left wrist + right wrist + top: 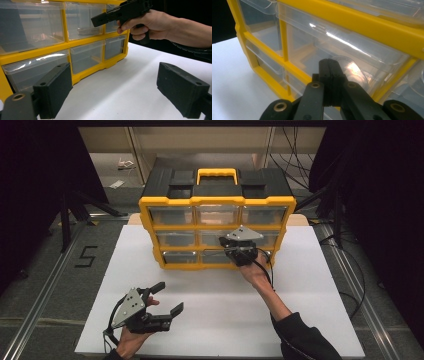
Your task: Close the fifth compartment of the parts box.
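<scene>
White worktop (210, 320) carrying a yellow-framed drawer cabinet (216, 200) with clear drawers at its far edge. Right gripper (239, 251), arm outstretched, jaws together against the middle-row centre drawer (319, 50). Left gripper (162, 300) rests near the front-left, jaws apart, empty. Floor marking "5" (86, 256).

A white board (210, 320) covers the tabletop, its far edge giving way to a strip of bare wood (300, 219). On the grey floor off the board's left edge, black tape (86, 256) forms a figure five. Black cables (292, 167) trail beyond the far right corner.
</scene>
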A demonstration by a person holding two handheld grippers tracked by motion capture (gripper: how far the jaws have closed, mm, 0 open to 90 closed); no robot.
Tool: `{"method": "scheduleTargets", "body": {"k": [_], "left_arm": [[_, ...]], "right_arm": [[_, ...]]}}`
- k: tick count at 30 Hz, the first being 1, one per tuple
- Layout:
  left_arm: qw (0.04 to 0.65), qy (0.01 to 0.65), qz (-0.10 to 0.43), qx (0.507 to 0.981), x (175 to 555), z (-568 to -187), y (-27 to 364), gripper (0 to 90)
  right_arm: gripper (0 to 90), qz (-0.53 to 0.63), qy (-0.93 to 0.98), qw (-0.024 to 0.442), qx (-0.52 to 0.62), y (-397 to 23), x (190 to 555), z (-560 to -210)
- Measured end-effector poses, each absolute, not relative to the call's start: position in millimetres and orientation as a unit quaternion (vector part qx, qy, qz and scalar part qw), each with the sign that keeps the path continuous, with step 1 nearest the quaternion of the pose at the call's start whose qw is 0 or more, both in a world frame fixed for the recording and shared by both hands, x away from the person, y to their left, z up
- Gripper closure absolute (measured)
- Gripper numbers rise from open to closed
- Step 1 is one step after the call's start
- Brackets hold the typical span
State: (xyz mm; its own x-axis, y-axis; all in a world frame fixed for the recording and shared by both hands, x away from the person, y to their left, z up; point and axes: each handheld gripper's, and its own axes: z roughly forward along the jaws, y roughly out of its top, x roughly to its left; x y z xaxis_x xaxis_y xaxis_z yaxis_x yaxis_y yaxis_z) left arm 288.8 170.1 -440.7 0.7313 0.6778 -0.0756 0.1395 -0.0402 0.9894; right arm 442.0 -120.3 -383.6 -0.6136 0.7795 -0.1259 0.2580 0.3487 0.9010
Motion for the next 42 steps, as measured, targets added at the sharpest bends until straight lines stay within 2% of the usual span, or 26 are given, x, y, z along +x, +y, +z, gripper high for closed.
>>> {"method": "scheduleTargets", "body": {"k": [12,15,25,35,42], "left_arm": [[0.626,0.297,0.216,0.688,288.4,-440.5,170.8,12.6],[0.626,0.297,0.216,0.688,288.4,-440.4,170.8,12.6],[0.626,0.297,0.216,0.688,288.4,-440.5,170.9,12.7],[0.626,0.297,0.214,0.689,288.5,-440.6,170.8,12.6],[0.625,0.296,0.214,0.689,288.6,-440.7,170.4,12.6]], "right_arm": [[90.0,0.467,0.771,0.272,0.336,-124.8,433.5,-381.7],[87.6,0.473,0.770,0.270,0.332,-127.4,428.2,-378.1],[71.2,0.499,0.765,0.254,0.319,-134.2,413.8,-369.7],[44.9,0.523,0.763,0.227,0.305,-133.2,397.8,-360.4],[39.3,0.531,0.763,0.218,0.297,-131.3,390.7,-357.5]]}}
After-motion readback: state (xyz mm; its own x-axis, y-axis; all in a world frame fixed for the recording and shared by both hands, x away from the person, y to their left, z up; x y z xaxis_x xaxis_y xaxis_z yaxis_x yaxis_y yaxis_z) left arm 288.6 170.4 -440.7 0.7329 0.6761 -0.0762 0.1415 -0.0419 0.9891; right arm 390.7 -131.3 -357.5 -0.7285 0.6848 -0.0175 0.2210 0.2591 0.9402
